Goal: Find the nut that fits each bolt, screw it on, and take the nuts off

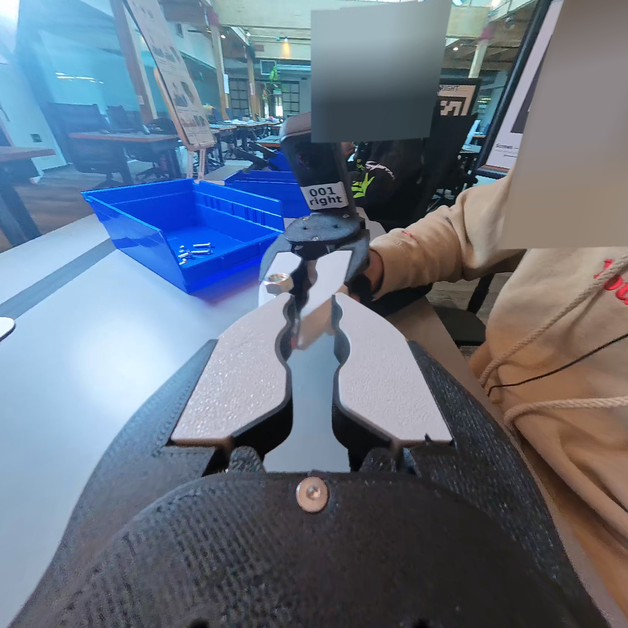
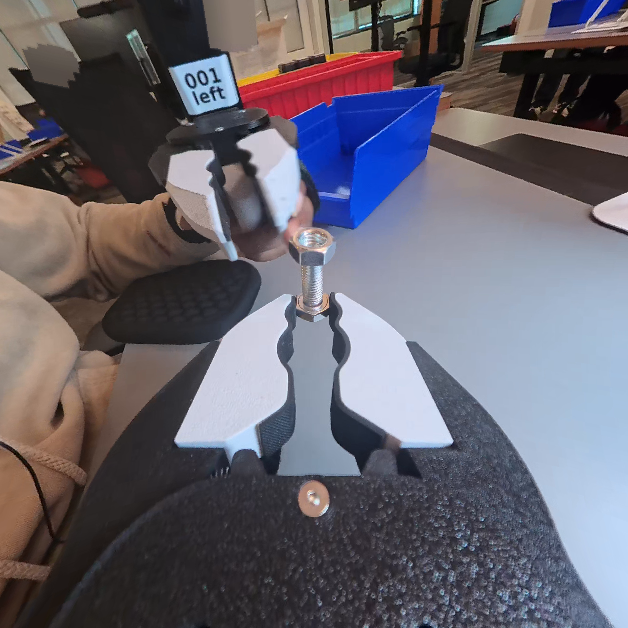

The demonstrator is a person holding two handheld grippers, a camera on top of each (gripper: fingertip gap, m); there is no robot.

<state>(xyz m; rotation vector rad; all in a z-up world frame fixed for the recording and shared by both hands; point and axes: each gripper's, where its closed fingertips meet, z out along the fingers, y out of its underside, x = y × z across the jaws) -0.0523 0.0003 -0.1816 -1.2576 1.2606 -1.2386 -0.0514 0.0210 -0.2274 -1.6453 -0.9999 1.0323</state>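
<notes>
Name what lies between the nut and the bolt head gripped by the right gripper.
Only bare threaded shank between nut and bolt head; shown in the right wrist view.

bolt silver | bin blue | fingers white | table grey

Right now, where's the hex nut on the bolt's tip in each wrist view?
Left wrist view: hex nut sits just left of centre, beside the right hand-held gripper, which hides the bolt it caps.
Right wrist view: hex nut sits at centre, atop the upright bolt, whose head the right hand-held gripper clamps.
Shared landmark: blue bin, behind the nut in both views.
</notes>
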